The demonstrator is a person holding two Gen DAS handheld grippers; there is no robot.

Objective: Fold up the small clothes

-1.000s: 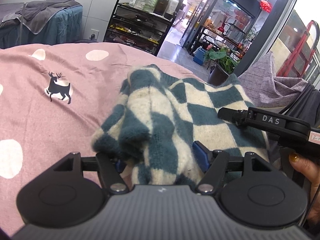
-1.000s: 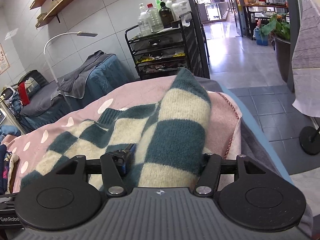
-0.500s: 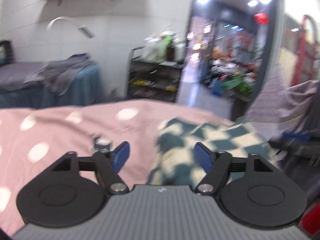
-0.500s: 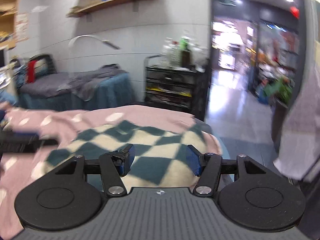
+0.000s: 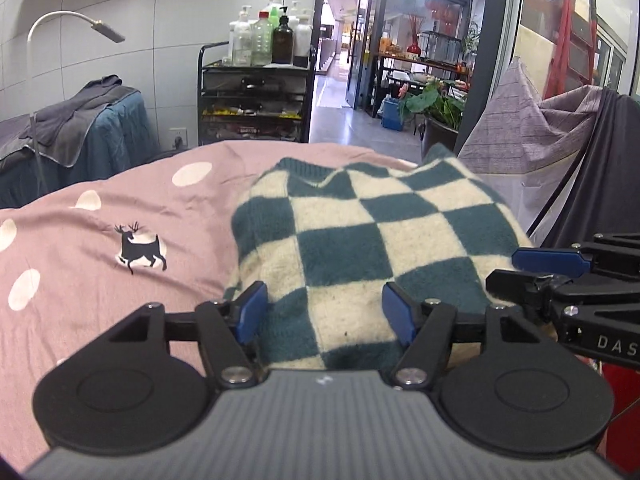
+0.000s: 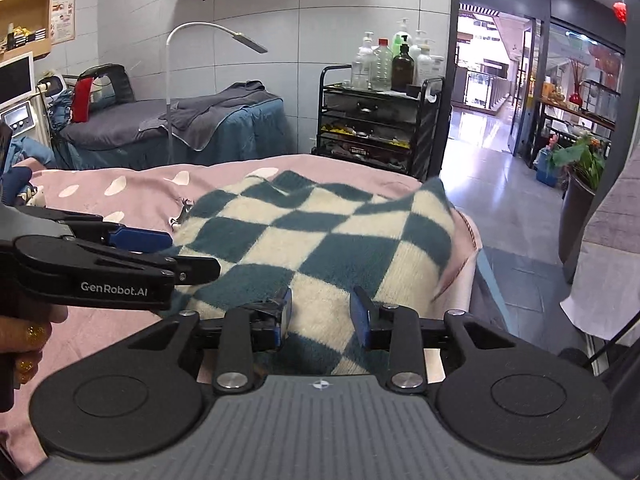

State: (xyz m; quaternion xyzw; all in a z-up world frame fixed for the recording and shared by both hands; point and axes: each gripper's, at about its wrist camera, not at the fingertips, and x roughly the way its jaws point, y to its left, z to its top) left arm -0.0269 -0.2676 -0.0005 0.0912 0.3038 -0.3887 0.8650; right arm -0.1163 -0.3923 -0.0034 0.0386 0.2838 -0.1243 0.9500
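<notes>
A teal and cream checkered knit sweater [image 5: 360,232] lies folded flat on the pink bedspread [image 5: 100,216]; it also shows in the right wrist view [image 6: 320,248]. My left gripper [image 5: 324,312] is open and empty, just above the sweater's near edge. My right gripper [image 6: 320,312] is open and empty over the sweater's near right part. The right gripper shows at the right edge of the left wrist view [image 5: 560,272], and the left gripper at the left of the right wrist view [image 6: 152,252].
The pink bedspread [image 6: 120,184] has white dots and a deer print [image 5: 140,246]. A black trolley with bottles [image 5: 256,96] stands beyond the bed. A white lamp [image 6: 216,40] and a covered bed [image 6: 224,128] stand behind. The bed's right edge [image 6: 480,264] drops to the floor.
Both grippers have let go of the sweater and drawn back. The sweater now lies folded flat on the bed.
</notes>
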